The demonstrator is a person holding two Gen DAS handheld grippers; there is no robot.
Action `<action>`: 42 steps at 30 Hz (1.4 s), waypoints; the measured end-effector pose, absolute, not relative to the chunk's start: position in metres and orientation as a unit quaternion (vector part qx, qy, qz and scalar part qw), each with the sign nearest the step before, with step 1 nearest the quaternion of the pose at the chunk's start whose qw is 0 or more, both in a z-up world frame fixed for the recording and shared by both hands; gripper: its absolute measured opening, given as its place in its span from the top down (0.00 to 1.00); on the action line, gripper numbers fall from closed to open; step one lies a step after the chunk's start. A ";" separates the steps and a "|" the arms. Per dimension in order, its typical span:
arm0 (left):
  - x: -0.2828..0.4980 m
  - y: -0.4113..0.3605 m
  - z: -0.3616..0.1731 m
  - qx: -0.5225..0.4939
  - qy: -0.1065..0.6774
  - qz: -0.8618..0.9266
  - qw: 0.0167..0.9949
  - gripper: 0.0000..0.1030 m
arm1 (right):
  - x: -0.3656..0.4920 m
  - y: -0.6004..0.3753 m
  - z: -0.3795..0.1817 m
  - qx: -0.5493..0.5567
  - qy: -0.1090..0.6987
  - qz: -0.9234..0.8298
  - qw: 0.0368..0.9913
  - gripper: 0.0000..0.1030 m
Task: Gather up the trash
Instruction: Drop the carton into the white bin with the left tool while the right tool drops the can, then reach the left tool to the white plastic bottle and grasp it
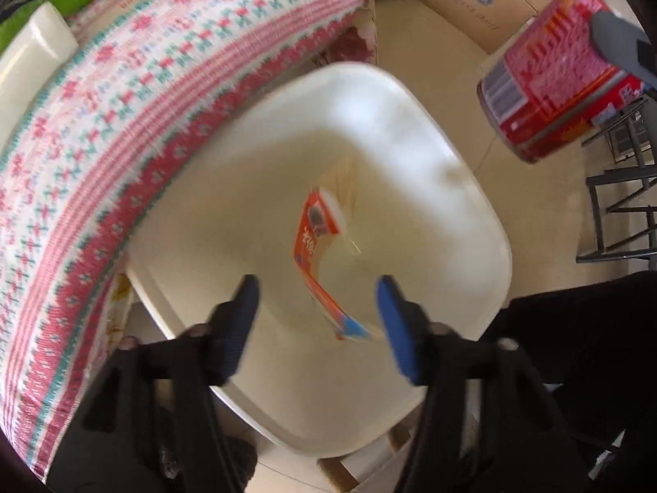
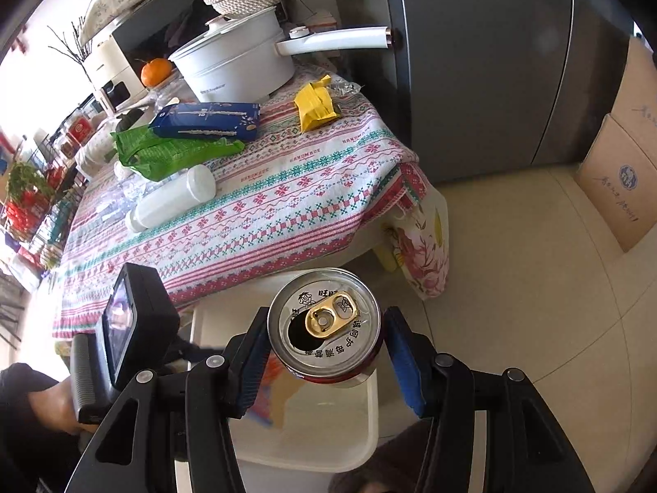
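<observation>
Below me stands a white bin (image 1: 410, 94) beside the cloth-covered table. My left gripper (image 1: 316, 287) is open over it, blue pads wide apart. An orange snack wrapper (image 1: 316, 230), blurred, is inside the bin beneath the fingers and touches neither pad. In the right wrist view my right gripper (image 2: 326, 320) is shut on a red drink can (image 2: 324, 308) with a silver top and gold tab, held upright over the bin's rim (image 2: 369, 431). The same can (image 1: 550, 82) shows at the upper right of the left wrist view.
On the patterned tablecloth (image 2: 263, 213) lie a yellow wrapper (image 2: 316, 102), a blue packet (image 2: 205, 121), a green bag (image 2: 172, 152) and a white bottle (image 2: 172, 201), with a white pot (image 2: 234, 61) behind. A grey fridge (image 2: 492, 61), cardboard boxes (image 2: 616, 189) and a black rack (image 1: 620, 205) edge the tiled floor.
</observation>
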State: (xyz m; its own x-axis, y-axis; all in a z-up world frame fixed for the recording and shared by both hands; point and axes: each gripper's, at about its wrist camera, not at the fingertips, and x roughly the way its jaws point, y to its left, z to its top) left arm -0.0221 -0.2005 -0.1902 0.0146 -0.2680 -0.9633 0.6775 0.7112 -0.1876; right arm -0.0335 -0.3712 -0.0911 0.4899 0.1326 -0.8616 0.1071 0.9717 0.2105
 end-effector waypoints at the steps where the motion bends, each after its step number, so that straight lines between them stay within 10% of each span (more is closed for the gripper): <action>1: -0.021 -0.200 -0.187 0.169 0.611 -0.342 0.694 0.38 | -0.033 -0.371 -0.092 0.120 0.505 0.008 0.854 0.46; 32: 0.010 -0.045 -0.105 0.144 0.543 -0.237 0.792 0.21 | 0.005 -0.276 -0.247 -0.013 0.682 0.022 0.731 0.46; 42: 0.027 -0.013 -0.094 0.112 0.539 -0.201 0.810 0.20 | 0.012 -0.285 -0.221 0.023 0.671 0.018 0.741 0.31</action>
State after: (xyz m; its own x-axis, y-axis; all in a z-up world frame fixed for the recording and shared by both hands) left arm 0.0274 -0.0135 -0.0935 0.3388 -0.2054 -0.9181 0.4467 0.8940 -0.0352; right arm 0.0118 -0.2845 -0.2205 0.0981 0.0570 -0.9935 0.0048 0.9983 0.0577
